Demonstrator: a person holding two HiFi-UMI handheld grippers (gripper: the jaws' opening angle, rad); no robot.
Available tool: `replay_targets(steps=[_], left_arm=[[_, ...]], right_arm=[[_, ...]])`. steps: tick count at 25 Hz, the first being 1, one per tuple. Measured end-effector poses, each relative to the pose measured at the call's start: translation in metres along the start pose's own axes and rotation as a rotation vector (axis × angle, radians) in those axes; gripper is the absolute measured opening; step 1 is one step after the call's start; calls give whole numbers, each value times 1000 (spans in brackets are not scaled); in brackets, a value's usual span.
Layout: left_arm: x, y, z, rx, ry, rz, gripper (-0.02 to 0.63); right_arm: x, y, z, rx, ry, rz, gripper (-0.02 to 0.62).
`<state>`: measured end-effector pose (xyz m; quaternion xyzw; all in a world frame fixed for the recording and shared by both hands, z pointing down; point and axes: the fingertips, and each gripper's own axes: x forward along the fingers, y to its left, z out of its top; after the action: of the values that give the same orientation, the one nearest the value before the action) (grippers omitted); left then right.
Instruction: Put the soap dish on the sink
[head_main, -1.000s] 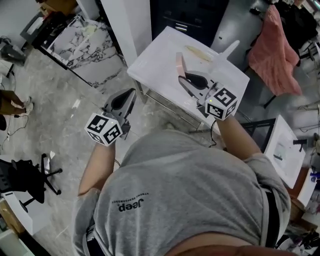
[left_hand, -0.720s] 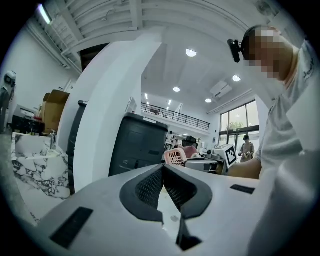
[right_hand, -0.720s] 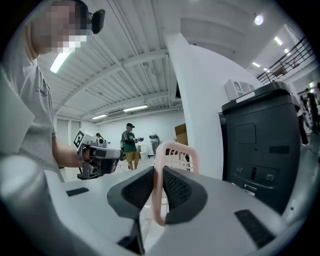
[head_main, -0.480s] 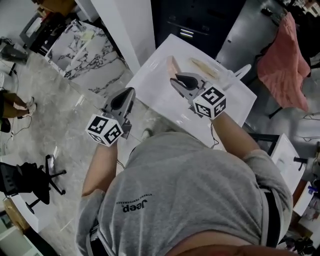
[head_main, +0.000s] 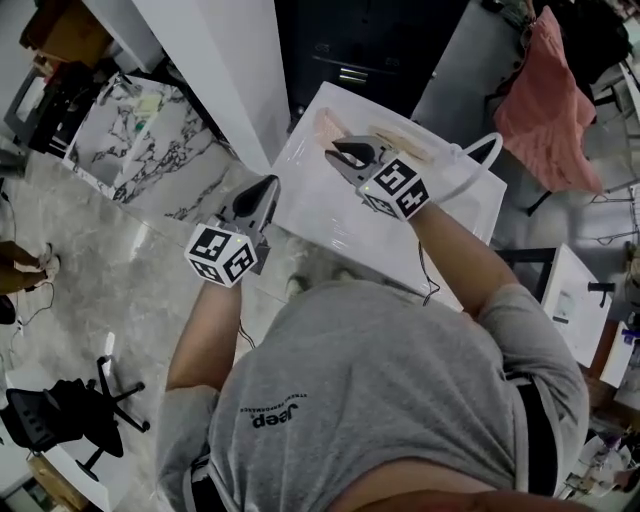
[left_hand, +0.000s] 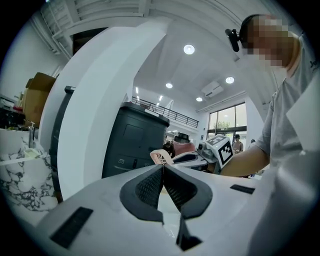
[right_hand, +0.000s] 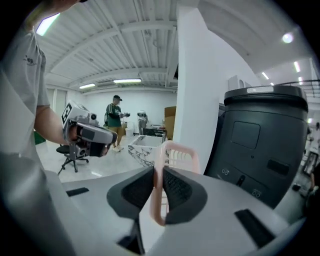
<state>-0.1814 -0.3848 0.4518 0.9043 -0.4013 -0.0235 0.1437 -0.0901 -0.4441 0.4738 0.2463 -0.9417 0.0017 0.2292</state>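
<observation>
One slatted pink soap dish (right_hand: 178, 150)

We hold both arms forward — our left gripper (head_main: 268, 188) with jaws pressed together, our right gripper (head_main: 337, 152) pinching the soap dish (right_hand: 157, 200).

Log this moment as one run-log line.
right gripper: shut on soap dish | left gripper: shut, empty, beside sink | soap dish: over sink, contact unclear

Head view steeply down over sink (head_main: 330, 215); gripper views close, mutually facing.
</observation>
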Motion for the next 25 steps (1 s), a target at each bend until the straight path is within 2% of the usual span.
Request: replay_targets(steps=[6,13,20,25], left_arm=[[24,33,-2,-11,5,-28,15],[52,65,-23,-51,30,-32,15],[87,89,-48,-79,43,-46,15],[108,99,-66,-94,58,-64,15]], right_arm=[[52,-43,-26,-48,139,-73,109],[96,-96,-94,-86,348,-141,109],[132,-141,-147,-122,474,-163,109],[153,-163,-182,-190,576,-148,109]])
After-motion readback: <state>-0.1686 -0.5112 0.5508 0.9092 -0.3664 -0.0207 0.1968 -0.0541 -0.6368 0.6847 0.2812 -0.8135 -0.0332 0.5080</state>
